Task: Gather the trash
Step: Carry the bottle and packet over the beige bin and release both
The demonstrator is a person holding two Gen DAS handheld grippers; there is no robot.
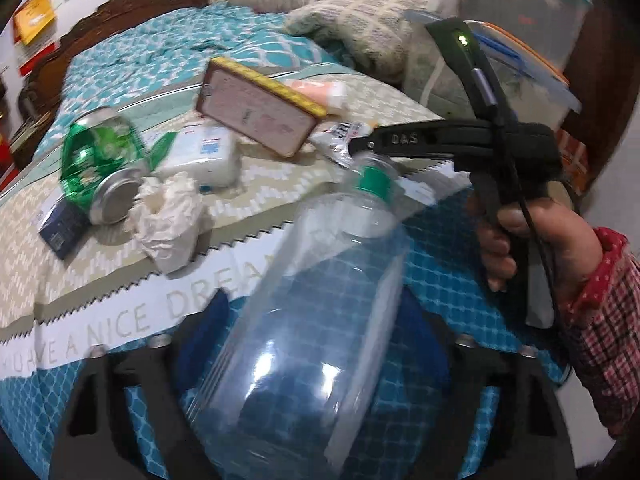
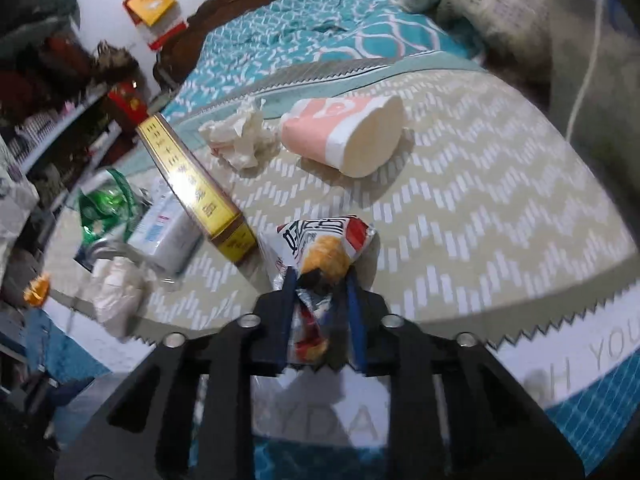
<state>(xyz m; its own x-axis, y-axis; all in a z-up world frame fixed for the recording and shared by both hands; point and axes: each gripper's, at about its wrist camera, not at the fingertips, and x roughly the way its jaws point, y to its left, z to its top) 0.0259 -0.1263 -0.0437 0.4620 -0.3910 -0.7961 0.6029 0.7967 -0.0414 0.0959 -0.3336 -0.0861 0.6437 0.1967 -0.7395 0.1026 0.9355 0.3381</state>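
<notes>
- Two grippers are at work over the bed (image 2: 480,184), each near its front edge, where the trash lies scattered on a zigzag-patterned cover.
- Left gripper (image 1: 304,340): its jaws stand wide around a clear plastic bottle (image 1: 312,312) with a green neck band. Blur hides whether the pads actually press on its sides, so I cannot tell if it is gripped or only straddled.
- Right gripper (image 2: 320,300): its jaws are clenched on one end of a crinkly snack wrapper (image 2: 324,240), close to the front edge of the bed.
- Still lying loose toward the middle of the bed: a crushed green can (image 1: 104,164), a crumpled tissue (image 1: 168,216), a second tissue wad (image 2: 240,136), a white pack (image 1: 204,156), a long yellow-edged box (image 2: 192,184) and a tipped pink paper cup (image 2: 344,140).
- Risk with the bottle: it is smooth, round and light. If the pads sit off its widest line, I judge it could squirt out and roll off the front edge.
- Risk with the wrapper: only one end is pinched, so thin foil may slide free or tear when lifted. The dangling end could also drag the box beside it.
- Containers: the bottle looks empty, and the cup shows only its base, so its contents cannot be told. No bin or bag for the trash is in view.
</notes>
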